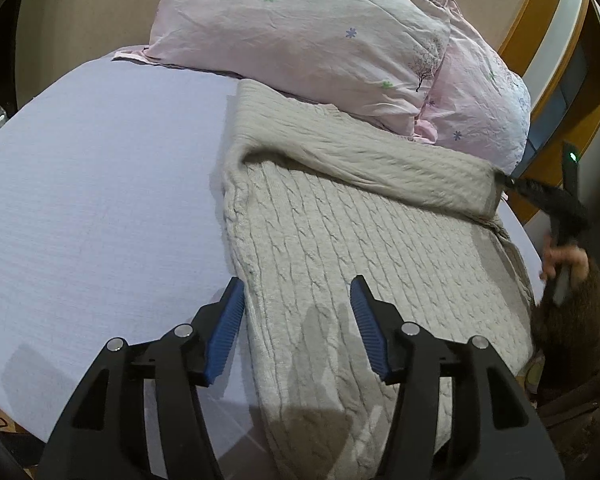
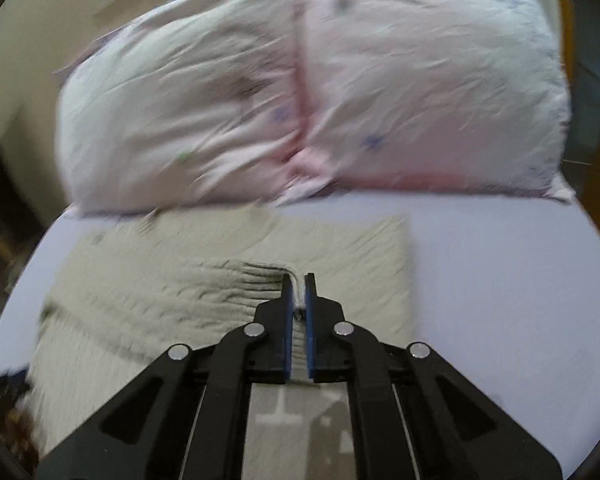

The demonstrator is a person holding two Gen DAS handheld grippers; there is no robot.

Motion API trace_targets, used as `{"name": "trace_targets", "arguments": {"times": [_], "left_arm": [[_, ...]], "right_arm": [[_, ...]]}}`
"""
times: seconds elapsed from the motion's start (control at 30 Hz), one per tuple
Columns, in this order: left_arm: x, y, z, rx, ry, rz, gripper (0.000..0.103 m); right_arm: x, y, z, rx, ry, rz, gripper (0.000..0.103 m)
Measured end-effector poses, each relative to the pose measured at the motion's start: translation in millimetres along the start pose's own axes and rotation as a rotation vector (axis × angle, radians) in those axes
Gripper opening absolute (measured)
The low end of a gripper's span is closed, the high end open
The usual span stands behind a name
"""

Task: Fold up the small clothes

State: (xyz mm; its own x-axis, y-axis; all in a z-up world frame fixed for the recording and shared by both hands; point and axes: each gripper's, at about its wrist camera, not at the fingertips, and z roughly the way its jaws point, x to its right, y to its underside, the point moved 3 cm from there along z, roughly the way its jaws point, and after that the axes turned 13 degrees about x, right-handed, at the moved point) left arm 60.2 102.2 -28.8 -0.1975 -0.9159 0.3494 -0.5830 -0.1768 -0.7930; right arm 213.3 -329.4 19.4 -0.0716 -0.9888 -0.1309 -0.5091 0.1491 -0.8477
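Both wrist views look low and close along their fingers across the bed toward the pillows (image 1: 300, 36), sharing the sweater (image 1: 340, 232).

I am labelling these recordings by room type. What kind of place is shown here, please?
Most likely a bedroom, with the work done on a bed. Two crumpled pink flower-printed pillows lie at the far end of a smooth lavender bed sheet, and a grey cable-knit sweater is spread on it for folding.

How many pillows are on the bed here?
2. The left pillow and the right pillow lie side by side at the head of the bed, beyond the grey knit sweater. Others may lie outside the view.
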Motion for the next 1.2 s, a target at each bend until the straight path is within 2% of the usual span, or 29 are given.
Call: {"name": "trace_targets", "arguments": {"times": [0.03, 0.07, 0.13, 0.17, 0.2, 0.23, 0.27, 0.37, 0.4, 0.47, 0.5, 0.53, 0.63, 0.7, 0.73, 0.8, 0.87, 0.97, 1.0, 1.03, 1.07, 1.1, 1.13, 1.2], "left_arm": [[1.1, 0.2, 0.2, 0.000, -0.001, 0.002, 0.058], [2.2, 0.5, 0.1, -0.001, -0.001, 0.004, 0.058], [2.4, 2.3, -2.7, -0.004, 0.006, -0.003, 0.058], [1.4, 3.4, -4.6, -0.003, 0.012, -0.008, 0.058], [0.9, 4.4, -6.4, -0.002, 0.018, -0.012, 0.058], [-0.3, 5.6, -8.5, 0.000, 0.029, -0.020, 0.058], [-1.5, 7.1, -10.1, 0.000, 0.046, -0.032, 0.058], [-1.1, 10.3, -12.4, -0.001, 0.087, -0.052, 0.058], [0.0, 11.0, -12.9, -0.005, 0.104, -0.059, 0.058], [4.1, 16.2, -15.2, -0.023, 0.164, -0.083, 0.057], [6.2, 18.5, -17.0, -0.026, 0.178, -0.085, 0.057], [8.7, 21.7, -19.5, -0.030, 0.191, -0.086, 0.057], [12.9, 36.7, -31.9, -0.046, 0.272, -0.141, 0.053], [14.4, 45.6, -39.1, -0.054, 0.304, -0.158, 0.049], [13.8, 53.3, -44.7, -0.052, 0.344, -0.198, 0.049], [11.1, 61.3, -50.5, -0.045, 0.385, -0.257, 0.048], [9.3, 67.6, -54.4, -0.034, 0.408, -0.304, 0.048], [12.5, 72.6, -55.1, -0.042, 0.406, -0.317, 0.043], [15.8, 75.0, -54.7, -0.057, 0.402, -0.308, 0.036], [18.3, 77.1, -53.7, -0.067, 0.398, -0.302, 0.021], [20.9, 78.8, -52.9, -0.080, 0.392, -0.298, 0.012], [22.6, 77.3, -52.9, -0.083, 0.403, -0.300, 0.007], [25.9, 70.2, -55.3, -0.069, 0.417, -0.292, 0.006], [32.1, 49.1, -58.8, -0.034, 0.429, -0.249, 0.006]], "right_arm": [[5.8, -2.7, 10.8, -0.011, 0.030, -0.005, 0.006], [13.6, 0.3, 27.0, -0.062, 0.055, 0.003, 0.009], [25.2, 9.5, 35.6, -0.142, 0.056, 0.063, 0.020], [31.7, 15.2, 29.7, -0.157, 0.036, 0.096, 0.038], [38.8, 21.4, 18.2, -0.160, 0.023, 0.118, 0.060], [47.7, 29.0, 2.5, -0.155, 0.022, 0.137, 0.067], [54.1, 35.1, -9.5, -0.151, 0.024, 0.148, 0.069], [78.1, 65.4, -43.9, -0.197, 0.028, 0.209, 0.067], [86.9, 79.0, -52.9, -0.229, 0.007, 0.256, 0.058], [93.6, 104.2, -68.1, -0.286, -0.066, 0.346, 0.049], [92.8, 111.0, -82.2, -0.267, -0.110, 0.366, 0.047], [90.7, 117.0, -89.4, -0.283, -0.160, 0.383, 0.045], [73.8, 147.6, -123.0, -0.326, -0.386, 0.449, 0.045], [73.1, 159.8, -139.8, -0.328, -0.452, 0.468, 0.045], [76.2, 168.3, -149.9, -0.332, -0.495, 0.501, 0.043], [82.7, 178.6, -160.9, -0.333, -0.527, 0.544, 0.030], [85.7, 188.1, -167.2, -0.336, -0.554, 0.575, 0.025], [80.2, 193.4, -172.4, -0.350, -0.598, 0.571, 0.021], [76.9, 193.1, -170.9, -0.360, -0.604, 0.555, 0.014], [72.2, 192.9, -170.5, -0.373, -0.598, 0.527, 0.008], [68.5, 192.4, -170.7, -0.378, -0.592, 0.510, 0.007], [64.5, 187.0, -171.9, -0.364, -0.596, 0.503, 0.007], [61.5, 176.5, -173.9, -0.332, -0.609, 0.502, 0.007], [59.2, 141.7, -177.5, -0.219, -0.643, 0.492, 0.006]]}}
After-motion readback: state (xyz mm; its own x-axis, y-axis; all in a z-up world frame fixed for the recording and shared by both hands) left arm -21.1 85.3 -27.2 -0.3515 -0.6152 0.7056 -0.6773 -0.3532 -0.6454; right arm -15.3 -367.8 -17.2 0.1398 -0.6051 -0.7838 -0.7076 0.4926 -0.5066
